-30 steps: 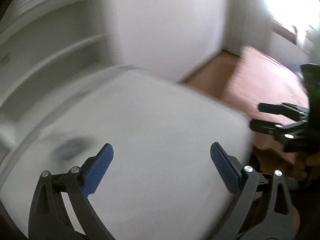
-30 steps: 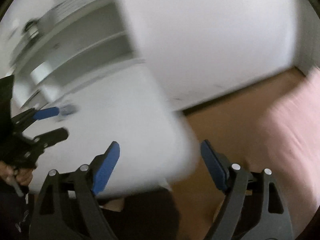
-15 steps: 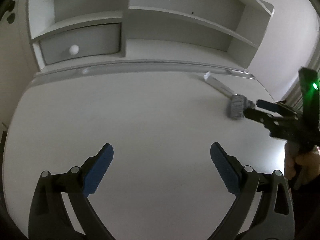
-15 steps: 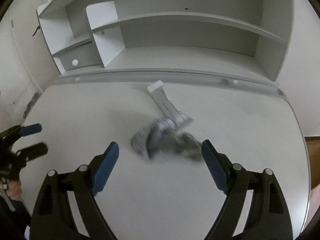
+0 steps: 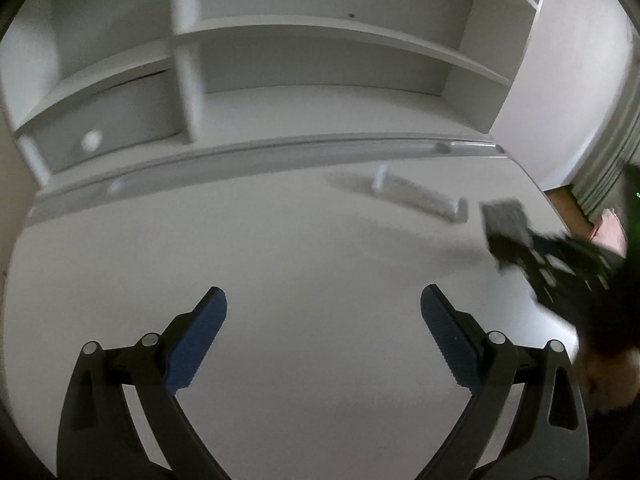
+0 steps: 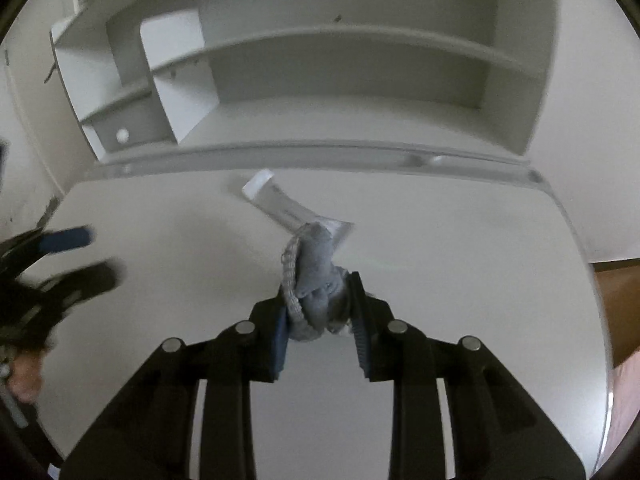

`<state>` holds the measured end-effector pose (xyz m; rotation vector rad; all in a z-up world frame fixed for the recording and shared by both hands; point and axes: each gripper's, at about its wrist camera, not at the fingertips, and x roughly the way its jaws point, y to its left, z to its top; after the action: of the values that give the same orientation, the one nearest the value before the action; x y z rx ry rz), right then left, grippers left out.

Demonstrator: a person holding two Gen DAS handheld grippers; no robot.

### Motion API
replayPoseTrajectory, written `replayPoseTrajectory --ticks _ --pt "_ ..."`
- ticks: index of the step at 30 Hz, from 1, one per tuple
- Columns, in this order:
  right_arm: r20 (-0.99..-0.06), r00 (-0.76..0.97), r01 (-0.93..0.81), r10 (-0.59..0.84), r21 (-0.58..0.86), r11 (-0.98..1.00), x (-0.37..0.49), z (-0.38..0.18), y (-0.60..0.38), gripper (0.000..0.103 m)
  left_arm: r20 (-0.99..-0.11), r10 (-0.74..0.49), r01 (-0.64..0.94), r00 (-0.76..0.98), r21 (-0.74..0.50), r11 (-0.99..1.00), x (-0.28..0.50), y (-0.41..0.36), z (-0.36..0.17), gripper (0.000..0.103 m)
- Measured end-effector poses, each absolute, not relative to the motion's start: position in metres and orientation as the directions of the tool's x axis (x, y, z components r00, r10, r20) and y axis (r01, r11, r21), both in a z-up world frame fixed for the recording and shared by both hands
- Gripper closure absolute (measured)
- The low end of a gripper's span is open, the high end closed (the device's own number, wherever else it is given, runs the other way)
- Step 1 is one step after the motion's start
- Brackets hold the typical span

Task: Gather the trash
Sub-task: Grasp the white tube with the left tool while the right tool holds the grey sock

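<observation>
The crumpled grey wad [image 6: 316,280], perhaps cloth, sits pinched between the right gripper [image 6: 320,320] pads, while the left gripper [image 5: 324,336] gapes wide, holding nothing.

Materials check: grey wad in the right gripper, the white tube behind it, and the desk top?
Grey wad: looks like knitted fabric, matte, with a ribbed cuff-like edge; possibly a sock. The right gripper is shut on it.
White tube: probably soft plastic, smooth and slightly glossy, flat crimped end; print unreadable.
Desk top: smooth white panel, faint sheen, likely laminate or painted board.
</observation>
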<state>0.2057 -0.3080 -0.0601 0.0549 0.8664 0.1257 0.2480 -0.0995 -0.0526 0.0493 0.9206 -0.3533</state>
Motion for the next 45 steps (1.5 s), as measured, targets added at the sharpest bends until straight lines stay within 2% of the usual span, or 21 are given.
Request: replayPoseTrajectory --ticks 5,9,11,14,21,27,33,34,35,37,38,39,40,41,45 --pt "-0.737 0.663 -0.039 0.129 0.139 0.990 0.164 -0.055 -0.347 0.075 -0.815 -0.237 0.281 0.529 -0.096 0.955 0.288 -0.174 -0.058 0.008" --pt "-0.729 0.673 -0.001 0.125 0.168 0.986 0.147 -0.055 -0.377 0.075 -0.833 -0.150 0.193 0.532 -0.054 0.980 0.318 -0.224 -0.067 0.008" --pt "-0.724 0.679 0.013 0.124 0.181 0.983 0.140 -0.055 -0.390 0.076 -0.815 -0.072 0.133 0.575 0.006 0.991 0.322 -0.237 -0.068 0.008" --pt "-0.720 0.683 0.018 0.126 0.189 0.982 0.133 -0.055 -0.401 0.075 -0.808 -0.017 0.132 0.588 0.076 0.988 0.325 -0.250 -0.075 0.008" --pt "-0.722 0.680 0.034 0.124 0.201 0.979 0.127 -0.059 -0.418 0.075 -0.848 -0.035 0.110 0.529 0.028 0.993 0.321 -0.225 -0.087 0.008" --pt "-0.715 0.688 0.027 0.123 0.194 0.981 0.125 -0.054 -0.412 0.075 -0.840 -0.106 0.185 0.533 -0.007 0.983 0.308 -0.198 -0.081 0.008" --pt "-0.717 0.686 0.016 0.124 0.185 0.983 0.123 -0.053 -0.408 0.075 -0.831 -0.158 0.272 0.534 -0.009 0.962 0.320 -0.209 -0.077 0.009" --pt "-0.717 0.686 0.018 0.121 0.183 0.983 0.123 -0.053 -0.408 0.075 -0.828 -0.156 0.284 0.539 0.004 0.959 0.322 -0.212 -0.077 0.013" --pt "-0.718 0.687 0.023 0.117 0.182 0.983 0.122 -0.053 -0.410 0.075 -0.828 -0.155 0.299 0.540 0.016 0.954 0.323 -0.216 -0.077 0.023" --pt "-0.719 0.687 0.038 0.105 0.179 0.983 0.120 -0.052 -0.412 0.075 -0.834 -0.152 0.308 0.530 0.022 0.951 0.324 -0.220 -0.080 0.037" --pt "-0.720 0.687 0.047 0.098 0.179 0.983 0.119 -0.051 -0.414 0.075 -0.829 -0.153 0.309 0.538 0.025 0.951 0.322 -0.221 -0.080 0.051" --pt "-0.721 0.687 0.058 0.091 0.179 0.982 0.115 -0.051 -0.417 0.075 -0.824 -0.159 0.317 0.544 0.027 0.948 0.320 -0.223 -0.079 0.059" --pt "-0.720 0.688 0.065 0.084 0.177 0.982 0.113 -0.050 -0.418 0.075 -0.823 -0.170 0.332 0.542 0.024 0.943 0.318 -0.225 -0.079 0.078" --pt "-0.719 0.691 0.080 0.070 0.173 0.982 0.108 -0.050 -0.421 0.075 -0.823 -0.182 0.347 0.538 0.019 0.938 0.316 -0.227 -0.078 0.086" --pt "-0.711 0.704 0.172 -0.005 0.163 0.971 0.079 -0.047 -0.443 0.075 -0.821 -0.245 0.410 0.516 -0.015 0.912 0.290 -0.245 -0.074 0.088"
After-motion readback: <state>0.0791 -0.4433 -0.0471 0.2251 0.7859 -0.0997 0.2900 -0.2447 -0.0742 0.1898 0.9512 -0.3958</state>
